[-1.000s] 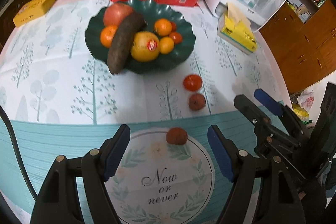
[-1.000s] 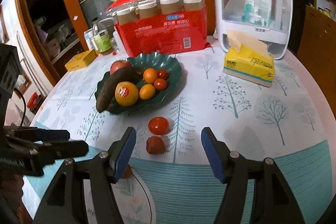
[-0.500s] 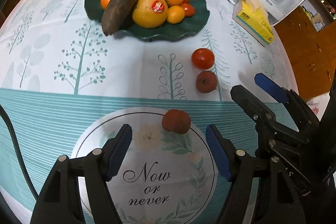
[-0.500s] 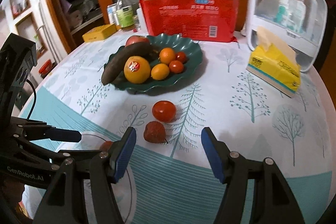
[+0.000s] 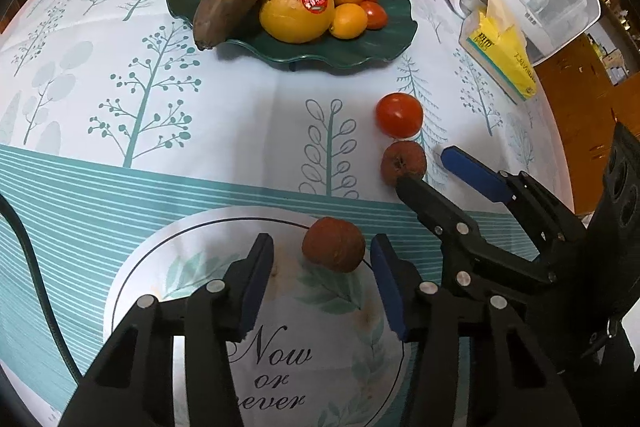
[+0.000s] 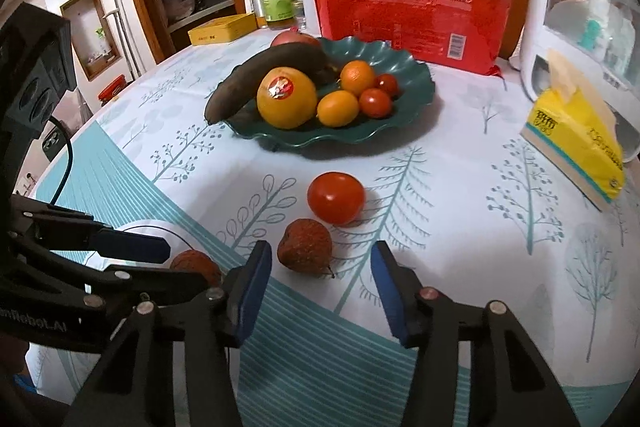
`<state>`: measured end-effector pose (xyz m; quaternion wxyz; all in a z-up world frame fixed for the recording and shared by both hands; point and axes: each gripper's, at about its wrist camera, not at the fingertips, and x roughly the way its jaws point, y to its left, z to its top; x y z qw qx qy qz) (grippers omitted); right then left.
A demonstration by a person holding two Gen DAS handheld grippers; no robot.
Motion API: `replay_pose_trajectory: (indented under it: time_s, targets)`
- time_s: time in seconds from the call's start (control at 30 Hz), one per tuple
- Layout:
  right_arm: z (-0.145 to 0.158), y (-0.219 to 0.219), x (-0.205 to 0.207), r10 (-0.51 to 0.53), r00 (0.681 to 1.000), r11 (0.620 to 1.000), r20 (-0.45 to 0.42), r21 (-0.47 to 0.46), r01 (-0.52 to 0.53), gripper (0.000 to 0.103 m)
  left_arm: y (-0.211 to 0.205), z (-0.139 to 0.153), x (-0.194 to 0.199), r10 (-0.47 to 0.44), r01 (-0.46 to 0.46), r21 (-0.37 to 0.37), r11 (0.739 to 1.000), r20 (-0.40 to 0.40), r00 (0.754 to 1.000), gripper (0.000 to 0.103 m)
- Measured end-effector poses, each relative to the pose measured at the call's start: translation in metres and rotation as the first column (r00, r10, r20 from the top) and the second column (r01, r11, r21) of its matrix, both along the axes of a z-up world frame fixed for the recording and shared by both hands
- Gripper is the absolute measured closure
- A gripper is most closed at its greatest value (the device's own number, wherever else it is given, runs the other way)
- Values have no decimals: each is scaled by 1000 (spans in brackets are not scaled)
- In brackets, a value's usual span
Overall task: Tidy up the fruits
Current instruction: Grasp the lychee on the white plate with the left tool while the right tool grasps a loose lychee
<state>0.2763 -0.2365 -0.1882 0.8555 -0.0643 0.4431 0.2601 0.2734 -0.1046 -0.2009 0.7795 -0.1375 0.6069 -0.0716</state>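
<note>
Most fruit already sits in the green dish (image 6: pixel 416 75) at the far side; three pieces are left on the tablecloth (image 5: pixel 120 131) – a tomato (image 6: pixel 336 197) and two rough brown-red fruits. The left gripper (image 5: pixel 320 267) has just been closing its jaws around the nearer one (image 5: pixel 333 243), pads not yet touching. The right gripper (image 6: pixel 318 277) has likewise been closing around the other (image 6: pixel 306 246), gaps still visible – neither is lifted. What kind these rough fruits are is hard to tell; the left-hand one is half hidden in the right view

The right wrist view shows the near lychee (image 6: pixel 194 262) half hidden behind the left gripper's fingers (image 6: pixel 132 247).
</note>
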Motion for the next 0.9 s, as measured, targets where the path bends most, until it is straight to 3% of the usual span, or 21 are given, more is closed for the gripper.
replay_pose_trajectory:
  time_s: [0.4, 0.9]
  targets:
    - [-8, 6, 5, 49, 998, 998, -31, 44, -47, 73, -9, -7, 9, -6, 6, -23, 1000, 9, 1000, 72]
    - [-1, 10, 3, 36, 999, 999, -29, 29, -35, 73, 10, 4, 6, 21, -20, -17, 1000, 59, 998, 73]
